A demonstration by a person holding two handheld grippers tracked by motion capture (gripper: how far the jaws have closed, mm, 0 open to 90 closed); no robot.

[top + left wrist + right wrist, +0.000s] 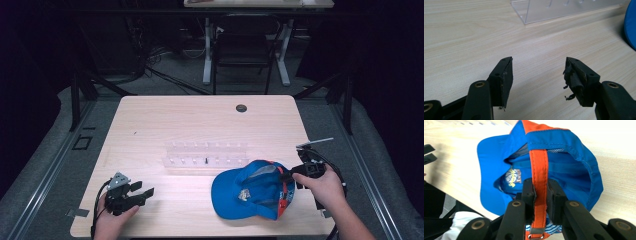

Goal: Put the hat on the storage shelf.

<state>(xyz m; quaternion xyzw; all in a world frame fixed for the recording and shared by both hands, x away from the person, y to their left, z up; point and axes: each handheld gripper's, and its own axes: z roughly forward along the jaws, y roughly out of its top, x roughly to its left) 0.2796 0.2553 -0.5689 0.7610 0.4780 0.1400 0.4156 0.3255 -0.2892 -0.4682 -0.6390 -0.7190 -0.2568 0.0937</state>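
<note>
on wooden table (150,125), blue cap (250,192), brim leftward

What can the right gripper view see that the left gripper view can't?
Right gripper view: the right gripper with its jaws shut on the cap's orange strap, and the cap's inside with a logo patch. Left gripper view: the left gripper with its jaws open over bare table, and the clear plastic rack. Both: the blue cap and the wooden table.

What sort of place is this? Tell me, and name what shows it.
Probably a lab or recording workspace: a bare wooden table under bright light amid dark surroundings, cables trailing over the floor, another desk behind, and hand-held grippers working a blue cap.
</note>
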